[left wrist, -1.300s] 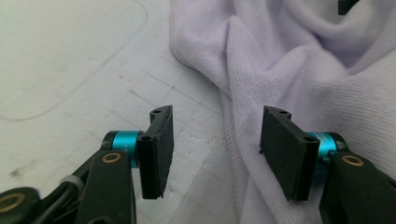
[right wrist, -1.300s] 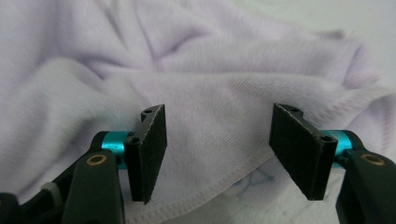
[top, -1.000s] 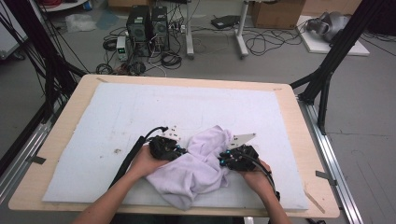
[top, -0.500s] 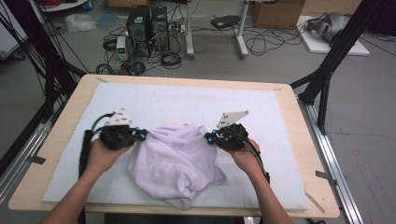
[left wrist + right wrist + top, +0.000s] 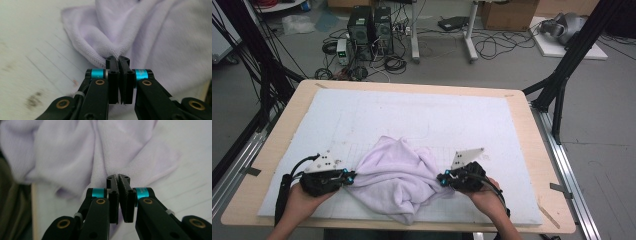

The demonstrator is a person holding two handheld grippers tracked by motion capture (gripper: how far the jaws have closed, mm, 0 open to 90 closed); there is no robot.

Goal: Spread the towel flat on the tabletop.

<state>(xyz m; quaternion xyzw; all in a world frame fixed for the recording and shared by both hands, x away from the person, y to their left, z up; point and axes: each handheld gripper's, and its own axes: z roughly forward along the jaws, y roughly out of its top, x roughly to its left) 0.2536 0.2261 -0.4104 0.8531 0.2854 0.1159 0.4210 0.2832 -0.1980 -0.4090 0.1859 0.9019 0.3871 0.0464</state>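
Both hands are on the cloth now: the lavender towel lies bunched on the near half of the white foam mat, closer to the person's edge than to the far one, and it is being drawn out sideways from 2 points. At the towel's left side the left gripper has its jaws pinched tight on a fold of hem; the left gripper view shows the stitched edge running right into the closed pads. At the towel's right side the right gripper is clamped the same way, jaws nearly together with a ridge of fabric caught between them. So how far along? By my reading, the grasping is done and the spreading has only begun: the middle of the towel is heaped in soft folds, a lobe hangs toward the mat's near edge, and no corner lies flat yet. What looks left is pulling the 2 held points farther apart, laying the cloth smooth, and then whatever folding follows. As for containers, there are none on the mat beside the towel; the only boxy things are the computer towers on the floor beyond the mat's far edge, and nothing can be seen inside them.
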